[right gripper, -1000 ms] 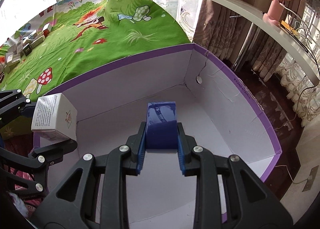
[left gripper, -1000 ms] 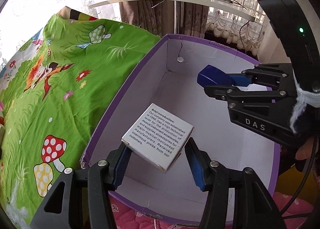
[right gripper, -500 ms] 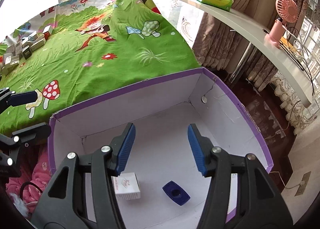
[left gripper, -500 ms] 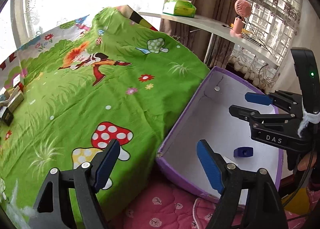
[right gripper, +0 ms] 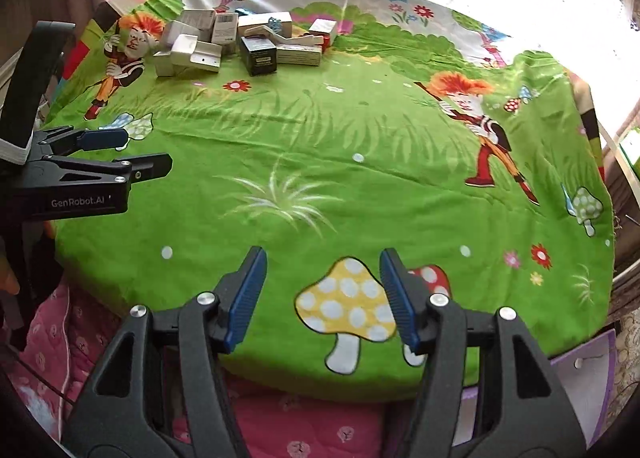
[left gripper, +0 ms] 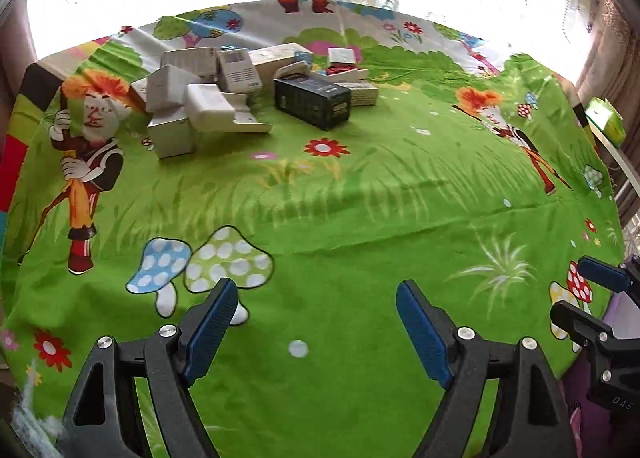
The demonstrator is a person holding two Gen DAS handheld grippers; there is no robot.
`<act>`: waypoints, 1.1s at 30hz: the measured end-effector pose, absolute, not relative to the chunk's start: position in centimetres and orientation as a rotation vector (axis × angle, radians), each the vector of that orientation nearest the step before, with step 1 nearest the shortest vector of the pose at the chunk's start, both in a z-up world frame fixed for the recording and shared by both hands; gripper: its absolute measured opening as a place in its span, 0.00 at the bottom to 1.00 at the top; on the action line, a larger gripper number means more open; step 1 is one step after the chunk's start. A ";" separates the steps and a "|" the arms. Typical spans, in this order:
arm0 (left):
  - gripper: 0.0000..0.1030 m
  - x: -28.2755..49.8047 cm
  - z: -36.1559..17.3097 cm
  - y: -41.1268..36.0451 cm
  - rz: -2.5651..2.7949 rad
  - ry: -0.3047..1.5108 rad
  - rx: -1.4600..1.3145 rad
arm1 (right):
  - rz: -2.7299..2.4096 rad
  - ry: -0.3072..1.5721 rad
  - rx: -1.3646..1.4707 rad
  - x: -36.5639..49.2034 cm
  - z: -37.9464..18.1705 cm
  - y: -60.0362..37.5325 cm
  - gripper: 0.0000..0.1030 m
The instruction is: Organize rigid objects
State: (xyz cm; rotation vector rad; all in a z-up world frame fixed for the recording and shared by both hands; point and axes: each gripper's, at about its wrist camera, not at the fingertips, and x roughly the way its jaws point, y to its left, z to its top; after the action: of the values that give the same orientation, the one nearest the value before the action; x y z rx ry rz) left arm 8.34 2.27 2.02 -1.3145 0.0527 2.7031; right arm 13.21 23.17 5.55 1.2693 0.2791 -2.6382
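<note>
My left gripper [left gripper: 316, 322] hangs over the green cartoon bedsheet [left gripper: 360, 194] with its blue-padded jaws spread wide and nothing between them. My right gripper [right gripper: 322, 298] is just as wide and empty, above the yellow mushroom print [right gripper: 348, 310]. The boxes I am sorting sit in a loose heap [left gripper: 256, 86] at the far side of the sheet, a black box [left gripper: 312, 102] lying at its near edge. A corner of the purple bin [right gripper: 584, 374] shows low at my right.

Left claw [left gripper: 312, 322] spread empty over green sheet [left gripper: 360, 218], boxes [left gripper: 256, 86] beyond
</note>
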 end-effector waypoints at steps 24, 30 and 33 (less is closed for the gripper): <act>0.82 4.5 0.7 -8.1 2.841 -0.099 -1.398 | -2.471 0.237 1.266 -13.7 2.4 10.4 0.43; 0.82 3.5 1.2 -5.7 2.726 -0.186 -1.392 | -2.478 0.281 1.212 -8.0 3.1 14.0 0.41; 0.82 1.5 2.1 -4.2 2.702 -0.285 -1.332 | -2.519 0.336 1.199 -4.3 3.1 16.5 0.41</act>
State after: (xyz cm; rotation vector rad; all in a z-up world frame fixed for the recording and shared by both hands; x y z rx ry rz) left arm 1.53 -4.23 2.12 -1.3318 -0.2850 2.7021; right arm -4.26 16.47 3.14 1.1987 0.3358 -2.5190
